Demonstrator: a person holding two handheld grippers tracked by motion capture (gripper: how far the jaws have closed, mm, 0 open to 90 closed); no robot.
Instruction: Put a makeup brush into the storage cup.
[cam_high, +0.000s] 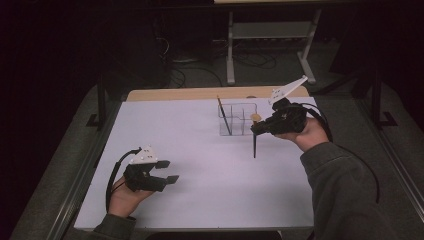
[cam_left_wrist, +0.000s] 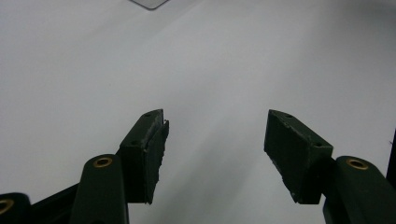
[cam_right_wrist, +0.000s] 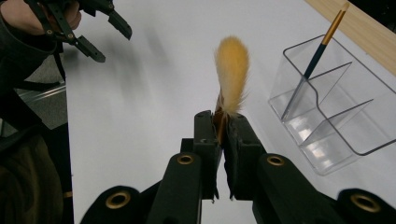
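Right gripper (cam_right_wrist: 224, 122) clamped on brush (cam_right_wrist: 231, 70) near tabletop's far right corner. Held upright, bristles up, handle hanging down. Left gripper (cam_left_wrist: 215, 140) gaping, empty.

The left tool (cam_left_wrist: 212, 140) looks along its two black jaws, which rise from the bottom edge and stand well apart with nothing between them. Each jaw ends in a dark, flat pad (cam_left_wrist: 152, 140), rough along its edges, and brass-coloured rivets sit on the arms below. Beneath and beyond them lies the plain white surface (cam_left_wrist: 210, 60). At the top edge, the corner of a clear object (cam_left_wrist: 149, 3) just enters the frame.
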